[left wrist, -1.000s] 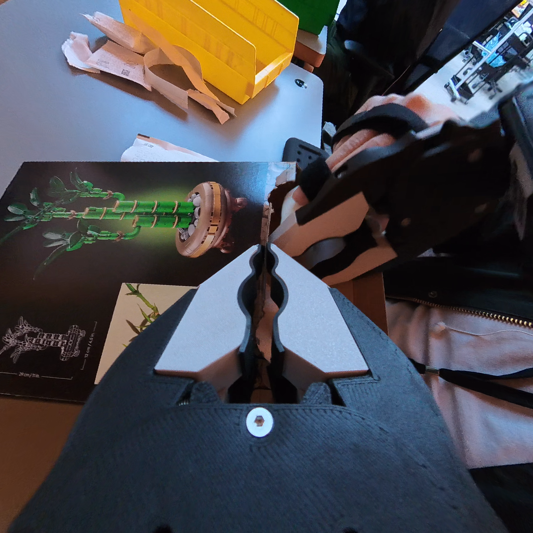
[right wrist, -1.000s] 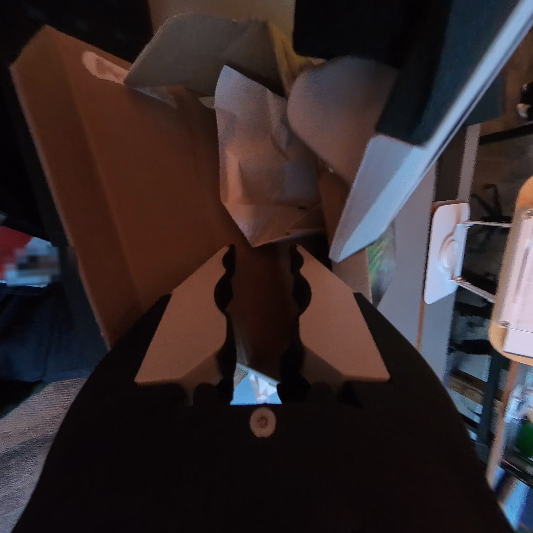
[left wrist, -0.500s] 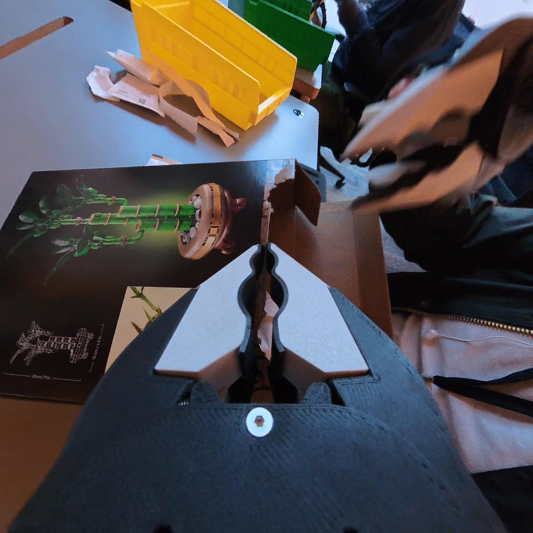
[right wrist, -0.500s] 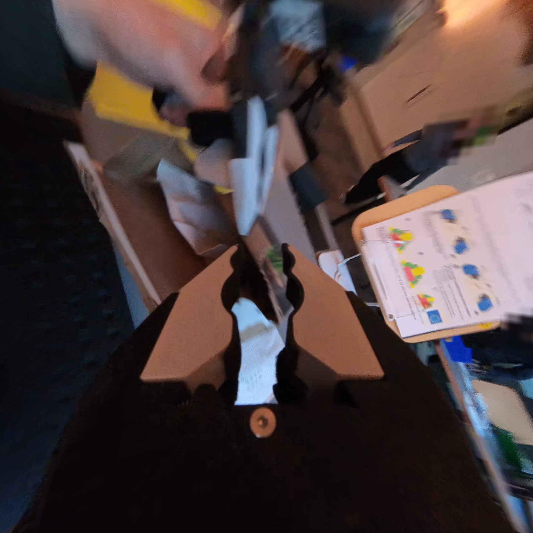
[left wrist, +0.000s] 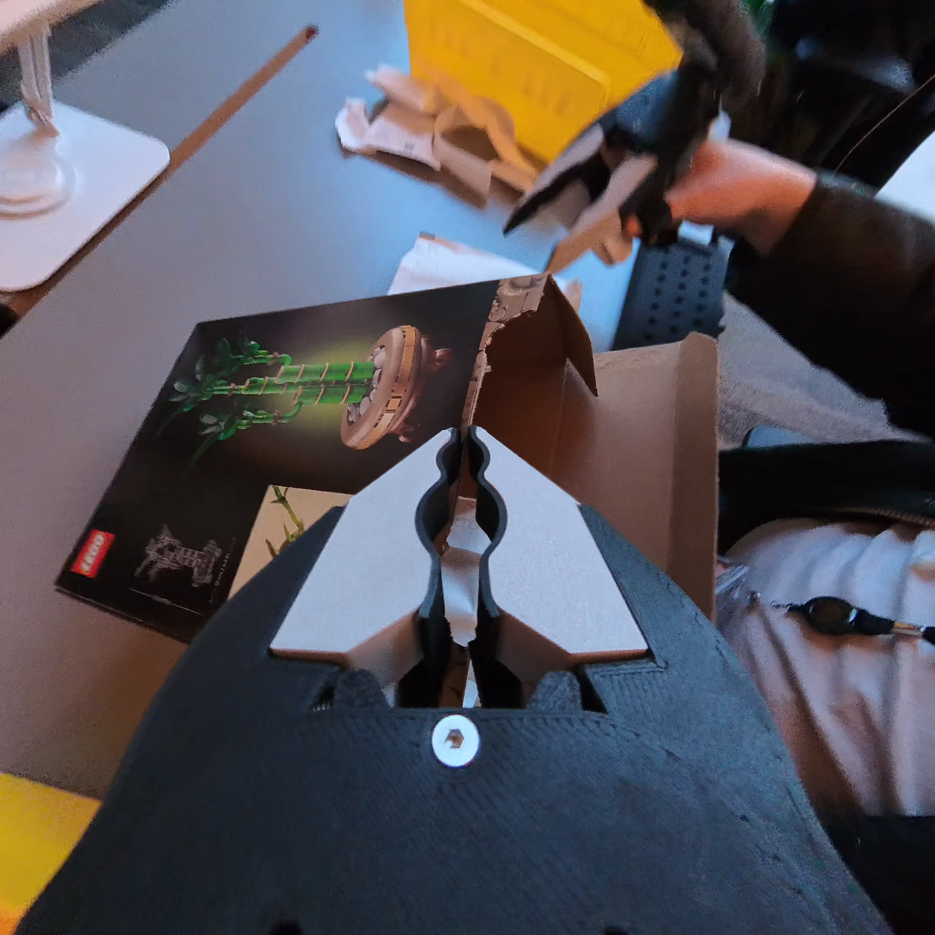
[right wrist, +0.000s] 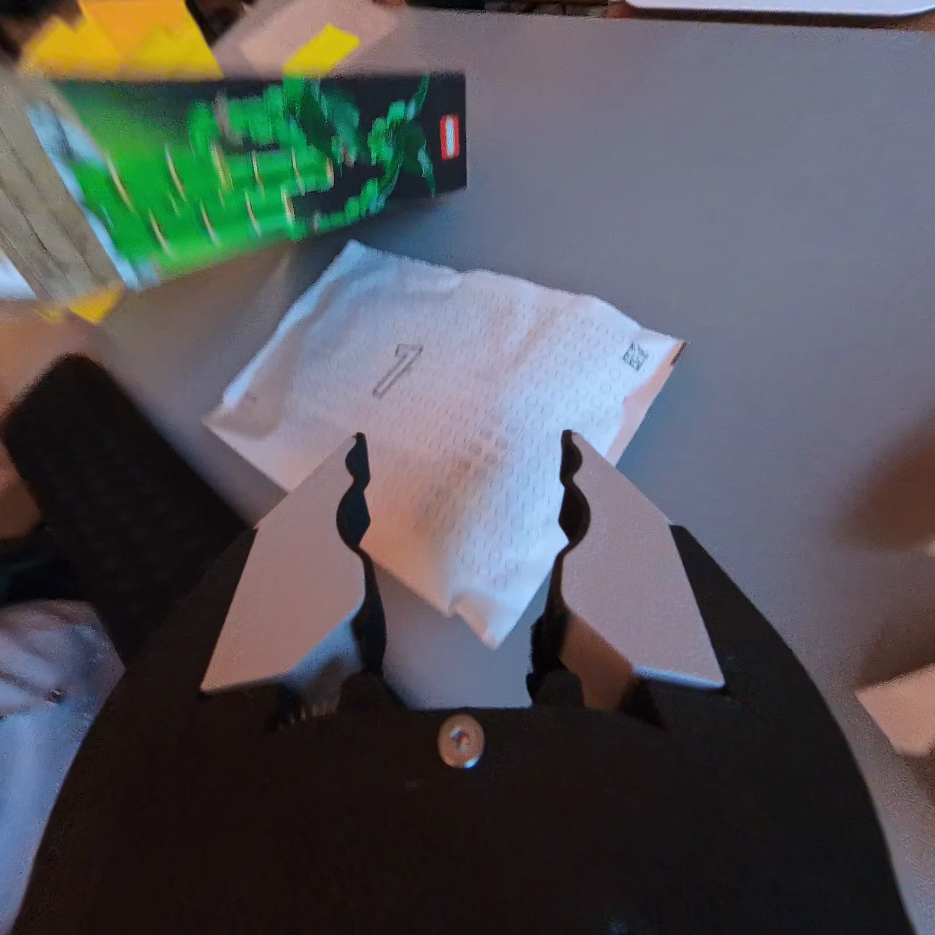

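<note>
- The left hand-held gripper (left wrist: 459,440) is clenched on the torn edge of the box (left wrist: 313,420), which lies flat on the grey counter (left wrist: 243,202) with its end flap open.
- The right hand-held gripper (right wrist: 463,445) is released, jaws wide apart, just above a white paper bag (right wrist: 455,405) lying on the counter near the box.
- The bag looks light, soft and crinkly; a corner or edge seems the likeliest hold.
- The box card looks thin, stiff and easily torn.
</note>
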A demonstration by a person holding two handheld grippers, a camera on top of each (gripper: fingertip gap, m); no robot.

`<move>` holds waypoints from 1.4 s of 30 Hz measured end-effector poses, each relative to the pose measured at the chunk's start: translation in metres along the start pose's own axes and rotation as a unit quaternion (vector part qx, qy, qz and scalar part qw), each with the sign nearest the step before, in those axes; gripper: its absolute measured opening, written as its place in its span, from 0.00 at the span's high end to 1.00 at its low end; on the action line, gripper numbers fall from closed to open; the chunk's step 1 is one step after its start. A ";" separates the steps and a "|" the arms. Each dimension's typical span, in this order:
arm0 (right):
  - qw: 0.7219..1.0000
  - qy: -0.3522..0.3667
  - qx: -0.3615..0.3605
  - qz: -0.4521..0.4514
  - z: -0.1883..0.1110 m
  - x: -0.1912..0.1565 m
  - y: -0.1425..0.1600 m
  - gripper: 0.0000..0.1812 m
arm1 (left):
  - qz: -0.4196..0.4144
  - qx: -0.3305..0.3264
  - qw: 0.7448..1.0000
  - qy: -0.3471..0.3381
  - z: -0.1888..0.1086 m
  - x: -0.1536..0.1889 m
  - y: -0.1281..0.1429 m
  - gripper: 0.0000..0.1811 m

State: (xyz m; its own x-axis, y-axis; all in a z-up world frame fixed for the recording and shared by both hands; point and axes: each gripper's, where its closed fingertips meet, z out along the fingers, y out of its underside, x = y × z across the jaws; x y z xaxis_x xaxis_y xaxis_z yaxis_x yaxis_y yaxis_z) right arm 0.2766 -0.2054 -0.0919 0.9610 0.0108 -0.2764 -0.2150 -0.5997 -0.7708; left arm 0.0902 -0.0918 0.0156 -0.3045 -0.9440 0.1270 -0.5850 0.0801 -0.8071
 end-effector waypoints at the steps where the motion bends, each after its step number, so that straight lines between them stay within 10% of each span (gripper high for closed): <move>1: 1.000 -0.006 -0.004 0.014 0.007 0.007 -0.007 0.58 | 0.000 -0.018 1.000 -0.006 0.004 0.000 0.009 1.00; 5: 0.989 0.026 -0.142 -0.019 0.040 0.048 -0.008 0.53 | -0.003 -0.052 0.998 -0.029 0.018 -0.002 0.038 1.00; 8: 0.960 -0.020 -0.254 0.119 0.059 0.057 0.008 0.49 | -0.025 -0.040 0.999 -0.026 0.019 -0.001 0.042 1.00; 11: 0.942 -0.076 -0.250 0.212 0.069 0.054 0.000 0.62 | -0.023 -0.037 0.999 -0.029 0.016 -0.002 0.041 1.00; 14: 0.928 -0.133 -0.225 0.264 0.077 0.047 -0.003 0.96 | -0.024 -0.025 0.999 -0.030 0.014 -0.006 0.034 1.00; 17: 0.904 -0.243 -0.179 0.304 0.073 0.020 -0.020 1.00 | -0.032 -0.020 0.999 -0.016 0.015 -0.008 0.029 1.00; 25: 0.993 -0.070 -0.064 0.065 -0.023 0.019 -0.064 1.00 | -0.065 0.003 0.998 -0.023 0.025 -0.015 0.024 1.00; 34: 0.986 0.037 0.101 -0.126 -0.122 -0.029 -0.084 1.00 | -0.109 -0.059 0.992 0.007 0.079 0.011 0.078 0.94; 39: 0.946 0.038 0.109 -0.303 -0.135 -0.068 -0.070 1.00 | -0.176 0.132 0.971 0.090 0.043 0.019 0.016 0.72; 42: 0.932 0.044 0.096 -0.345 -0.140 -0.076 -0.051 1.00 | -0.082 0.243 0.965 0.055 0.014 0.027 -0.034 0.59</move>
State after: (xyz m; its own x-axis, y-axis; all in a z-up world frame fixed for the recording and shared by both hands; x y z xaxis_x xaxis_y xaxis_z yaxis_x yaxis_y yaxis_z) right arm 0.2384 -0.2881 0.0487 0.8905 0.2700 0.3661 0.4416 -0.3195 -0.8384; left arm 0.1129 -0.1244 0.0384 -0.3306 -0.8898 0.3146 -0.2177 -0.2524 -0.9428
